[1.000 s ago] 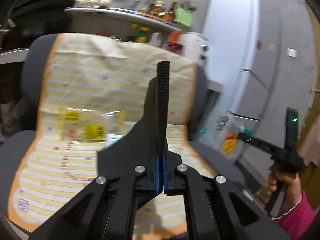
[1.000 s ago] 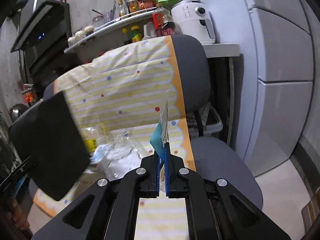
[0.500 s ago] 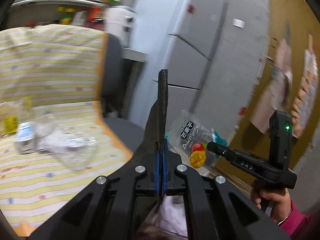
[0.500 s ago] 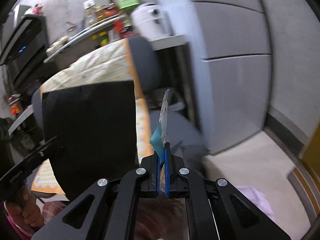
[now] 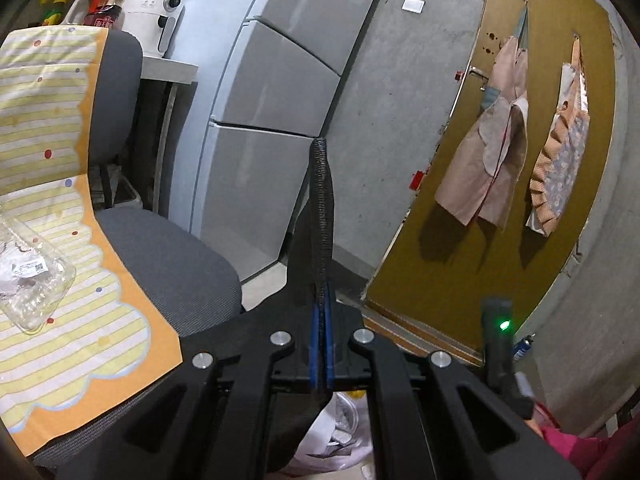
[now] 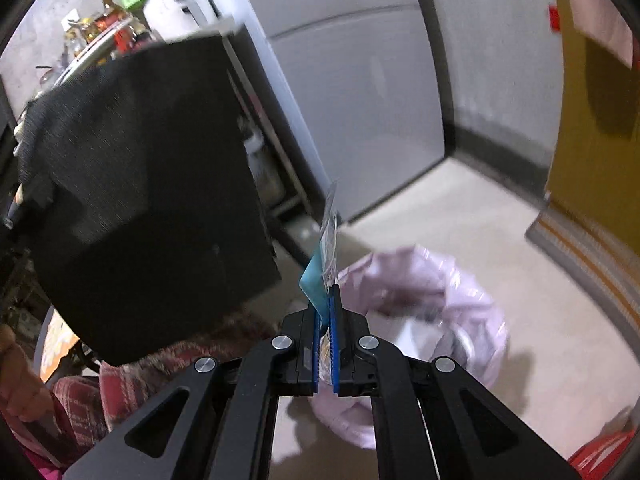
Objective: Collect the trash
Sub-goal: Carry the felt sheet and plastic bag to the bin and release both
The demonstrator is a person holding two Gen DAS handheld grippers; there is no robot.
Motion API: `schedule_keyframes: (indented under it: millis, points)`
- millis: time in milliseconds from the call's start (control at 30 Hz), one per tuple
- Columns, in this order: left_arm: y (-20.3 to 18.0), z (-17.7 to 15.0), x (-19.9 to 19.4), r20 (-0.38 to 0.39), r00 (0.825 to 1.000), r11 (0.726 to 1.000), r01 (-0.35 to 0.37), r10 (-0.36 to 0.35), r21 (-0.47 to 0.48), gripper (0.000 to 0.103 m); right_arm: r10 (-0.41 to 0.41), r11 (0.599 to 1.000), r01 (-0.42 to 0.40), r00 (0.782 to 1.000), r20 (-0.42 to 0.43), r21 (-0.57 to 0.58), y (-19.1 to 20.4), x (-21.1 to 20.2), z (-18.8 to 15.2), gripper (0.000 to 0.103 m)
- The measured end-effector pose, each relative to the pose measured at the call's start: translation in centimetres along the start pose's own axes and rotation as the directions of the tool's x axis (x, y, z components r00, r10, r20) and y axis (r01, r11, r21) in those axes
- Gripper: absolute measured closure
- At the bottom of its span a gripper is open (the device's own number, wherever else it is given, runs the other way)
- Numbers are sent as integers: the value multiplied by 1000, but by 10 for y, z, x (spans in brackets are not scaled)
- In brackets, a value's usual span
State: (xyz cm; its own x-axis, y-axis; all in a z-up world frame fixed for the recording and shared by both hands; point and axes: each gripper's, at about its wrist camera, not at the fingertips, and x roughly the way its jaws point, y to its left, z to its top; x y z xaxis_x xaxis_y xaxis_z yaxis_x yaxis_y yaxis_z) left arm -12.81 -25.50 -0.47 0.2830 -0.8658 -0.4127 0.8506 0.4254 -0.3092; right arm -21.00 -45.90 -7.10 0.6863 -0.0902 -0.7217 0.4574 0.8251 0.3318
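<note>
My left gripper (image 5: 321, 300) is shut on a flat black textured sheet (image 5: 322, 208), seen edge-on here. The same black sheet (image 6: 140, 184) fills the left of the right wrist view. My right gripper (image 6: 328, 304) is shut on a clear snack wrapper (image 6: 329, 240) with a teal edge, held above and just left of a bin lined with a lilac bag (image 6: 472, 304). The bag's white rim (image 5: 340, 432) shows below my left fingers. A clear plastic container (image 5: 32, 280) lies on the chair's yellow striped cover (image 5: 60, 352).
A grey office chair (image 5: 168, 264) stands left, beside a grey refrigerator (image 5: 280, 92). Clothes hang on a brown door (image 5: 452, 260) at right. A white appliance (image 5: 154, 12) sits on a ledge. A person's plaid-clad leg (image 6: 132, 376) is below the sheet. Beige floor (image 6: 460, 208) lies around the bin.
Both grippers have swung right, away from the chair seat and down toward the floor. The lined bin has come into the right wrist view. Both still hold their items.
</note>
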Motion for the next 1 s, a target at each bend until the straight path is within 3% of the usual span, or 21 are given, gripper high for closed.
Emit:
schedule_keyframes:
  millis: [133,233,333,533,733,1000]
  points:
    - [5,2,-7,6,1000,1000,-16,16,-3,103,-19,999,22,997,-79,39,-7,29,-11,92]
    - [7,2,-9,9,1000,1000,-24,24,-5,103,-45,997,52,992,-119,58,-15,39,-19,80]
    - [7,1,-11,8,1000,1000,-25,25,-5,103,-92,994,98,990,-108,45,-16,35,-20,77]
    - [-2,0,-4,-10,1000,1000,12,-12,13,103,-145,989,144,989,43,17,-11,-6,4,77]
    - [-20,-10,26,-85,994,997,71,-67,39,103,-194,981,195,957,214,18,-16,-56,28,71]
    - [-33,-35,87,-221,974,997,62,-52,40,103,-219,976,211,936,274,60,-43,-78,34,66]
